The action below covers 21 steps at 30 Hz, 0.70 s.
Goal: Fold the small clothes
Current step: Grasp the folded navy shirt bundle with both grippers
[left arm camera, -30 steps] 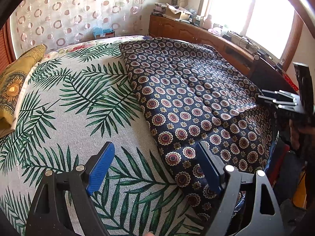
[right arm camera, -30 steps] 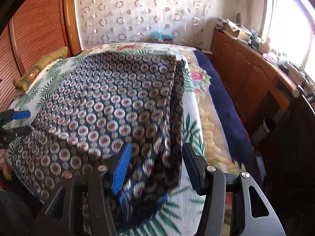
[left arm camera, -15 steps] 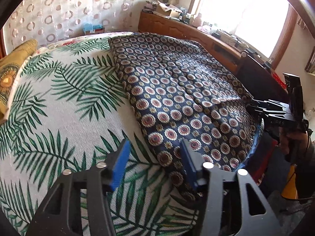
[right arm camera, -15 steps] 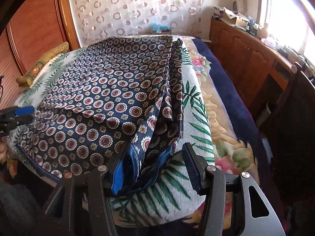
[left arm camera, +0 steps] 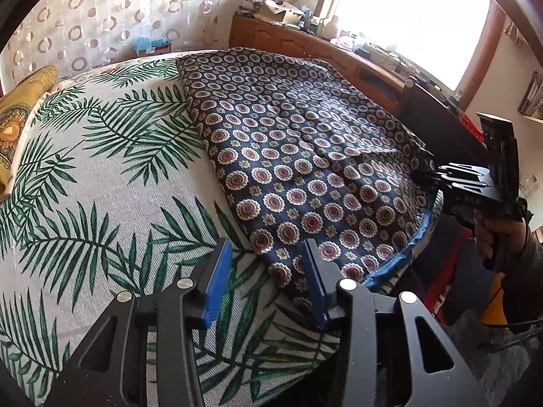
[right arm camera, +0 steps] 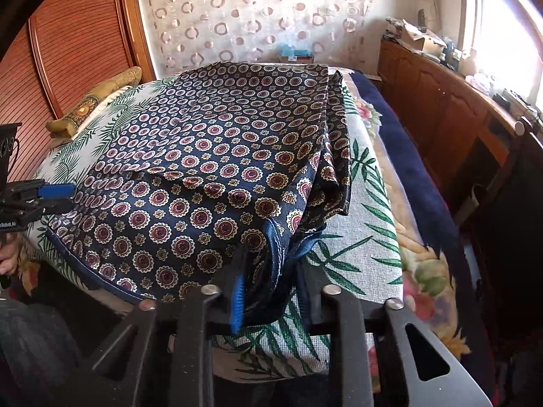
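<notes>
A dark blue cloth with red and cream circle print (left arm camera: 298, 156) lies folded on the bed; it also shows in the right wrist view (right arm camera: 210, 176). My left gripper (left arm camera: 268, 278) is open at the cloth's near left corner, its right finger on the cloth edge. My right gripper (right arm camera: 271, 288) has its jaws narrowed around the cloth's bunched near right corner with the blue hem (right arm camera: 276, 247). The right gripper shows from the side in the left wrist view (left arm camera: 427, 176), the left gripper in the right wrist view (right arm camera: 64, 196).
The bed carries a white cover with green palm leaves (left arm camera: 101, 183). A yellow pillow (left arm camera: 13, 115) lies at the far left. A wooden cabinet (right arm camera: 441, 108) runs along the window side. A floral blanket (right arm camera: 420, 271) hangs at the bed's right edge.
Both grippers' jaws have narrowed. The right gripper has come down onto the cloth's near right corner. The cloth has settled flatter on the bed.
</notes>
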Each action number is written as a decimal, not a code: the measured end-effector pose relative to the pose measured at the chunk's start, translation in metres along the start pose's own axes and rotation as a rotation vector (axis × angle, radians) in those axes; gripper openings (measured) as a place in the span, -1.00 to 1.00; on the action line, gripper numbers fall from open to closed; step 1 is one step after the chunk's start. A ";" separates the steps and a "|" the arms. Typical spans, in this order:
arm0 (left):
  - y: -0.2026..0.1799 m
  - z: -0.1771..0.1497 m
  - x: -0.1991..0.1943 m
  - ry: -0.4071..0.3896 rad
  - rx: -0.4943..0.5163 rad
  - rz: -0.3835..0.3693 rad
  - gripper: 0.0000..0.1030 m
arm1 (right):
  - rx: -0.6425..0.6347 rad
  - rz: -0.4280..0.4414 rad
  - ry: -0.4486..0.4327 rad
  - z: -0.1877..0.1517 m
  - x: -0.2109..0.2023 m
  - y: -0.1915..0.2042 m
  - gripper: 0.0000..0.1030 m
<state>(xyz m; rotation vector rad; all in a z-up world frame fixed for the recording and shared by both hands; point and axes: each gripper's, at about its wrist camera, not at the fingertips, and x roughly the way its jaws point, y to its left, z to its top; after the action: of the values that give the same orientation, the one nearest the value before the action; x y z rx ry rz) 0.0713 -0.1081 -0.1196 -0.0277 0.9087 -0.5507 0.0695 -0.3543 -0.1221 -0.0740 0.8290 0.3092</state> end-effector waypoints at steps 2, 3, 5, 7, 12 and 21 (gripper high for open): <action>-0.002 -0.001 0.000 0.010 0.002 -0.020 -0.40 | 0.010 0.018 -0.001 0.000 0.000 -0.001 -0.77; -0.003 -0.002 0.000 0.015 0.002 -0.038 -0.53 | 0.013 0.024 -0.003 -0.001 0.000 -0.002 -0.84; -0.005 -0.003 0.002 0.016 0.016 -0.043 -0.83 | 0.032 0.051 -0.011 -0.002 -0.001 -0.006 -0.88; -0.007 -0.002 0.001 0.005 0.029 -0.050 -0.95 | 0.055 0.074 -0.031 -0.003 -0.003 -0.010 -0.91; -0.010 0.015 -0.023 -0.096 0.042 -0.057 -0.96 | 0.091 0.120 -0.125 0.002 -0.021 -0.019 -0.93; -0.003 0.091 -0.035 -0.269 0.056 0.012 -0.96 | 0.118 0.176 -0.298 0.056 -0.033 -0.037 -0.93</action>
<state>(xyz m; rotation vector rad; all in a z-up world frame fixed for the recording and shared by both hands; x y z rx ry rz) 0.1213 -0.1133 -0.0359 -0.0448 0.6311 -0.5459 0.0996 -0.3871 -0.0619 0.1535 0.5563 0.4244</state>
